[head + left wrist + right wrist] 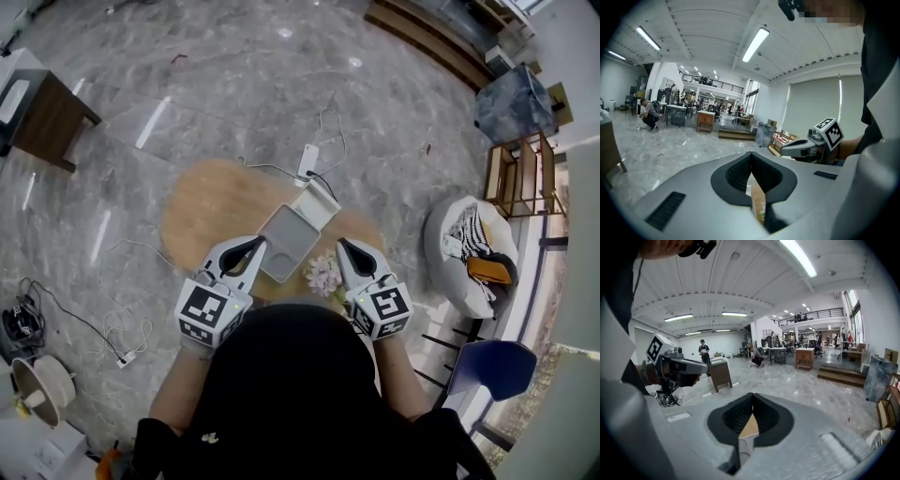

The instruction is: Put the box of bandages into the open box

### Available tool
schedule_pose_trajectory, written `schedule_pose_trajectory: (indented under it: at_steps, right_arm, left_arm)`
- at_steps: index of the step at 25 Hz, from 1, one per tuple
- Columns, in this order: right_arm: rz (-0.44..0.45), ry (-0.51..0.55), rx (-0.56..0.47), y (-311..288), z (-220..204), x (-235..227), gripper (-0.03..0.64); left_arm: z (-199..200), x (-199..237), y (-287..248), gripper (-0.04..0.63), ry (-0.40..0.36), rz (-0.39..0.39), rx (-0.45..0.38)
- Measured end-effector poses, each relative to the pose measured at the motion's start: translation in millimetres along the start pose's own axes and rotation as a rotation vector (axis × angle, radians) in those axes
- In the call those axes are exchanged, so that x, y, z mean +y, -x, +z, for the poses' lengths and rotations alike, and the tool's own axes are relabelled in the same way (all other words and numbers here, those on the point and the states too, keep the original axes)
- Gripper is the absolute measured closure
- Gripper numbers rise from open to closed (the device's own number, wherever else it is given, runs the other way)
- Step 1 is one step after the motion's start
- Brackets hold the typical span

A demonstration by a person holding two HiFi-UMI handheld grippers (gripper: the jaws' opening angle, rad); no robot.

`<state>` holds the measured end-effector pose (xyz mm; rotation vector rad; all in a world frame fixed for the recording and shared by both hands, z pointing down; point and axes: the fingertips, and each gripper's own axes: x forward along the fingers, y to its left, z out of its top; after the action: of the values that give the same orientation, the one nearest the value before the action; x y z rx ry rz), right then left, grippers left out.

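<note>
An open grey-white box [287, 244] lies in the middle of a round wooden table [202, 206], its white lid [316, 205] standing up at the far side. A small flower-patterned box [324, 275], apparently the bandages, sits on the table just right of it, near the front edge. My left gripper [255, 246] hovers at the open box's left front corner, jaws shut and empty. My right gripper [344, 246] is beside the patterned box, also shut and empty. In the left gripper view the jaws [751, 155] meet; in the right gripper view they [751, 397] meet too.
A white charger with cables [307, 160] lies on the floor beyond the table. A dark wooden side table [42, 112] stands far left. A white round seat with clothes [467, 253], a wooden rack [518, 174] and a blue chair [489, 367] are on the right.
</note>
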<state>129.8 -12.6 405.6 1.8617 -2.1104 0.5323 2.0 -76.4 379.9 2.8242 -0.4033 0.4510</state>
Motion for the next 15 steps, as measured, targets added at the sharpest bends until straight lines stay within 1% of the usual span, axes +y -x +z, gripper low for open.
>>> schedule_pose_trajectory:
  at_steps: [3, 9, 13, 15]
  right_arm:
    - [-0.022, 0.01, -0.059, 14.5, 22.6, 3.8, 0.617]
    - [-0.017, 0.03, -0.15, 40.2, 56.5, 16.0, 0.617]
    - [-0.028, 0.043, -0.194, 52.1, 71.0, 21.7, 0.617]
    - [-0.035, 0.047, -0.212, 56.7, 75.0, 23.5, 0.617]
  left_arm:
    - [11.7, -1.0, 1.6, 0.584, -0.016, -0.015, -0.026]
    - [31.3, -11.2, 6.5, 0.584, -0.048, -0.042, -0.077]
    - [41.7, -14.7, 10.2, 0.584, -0.063, -0.042, -0.102]
    - [46.2, -15.8, 12.6, 0.584, -0.058, -0.04, -0.114]
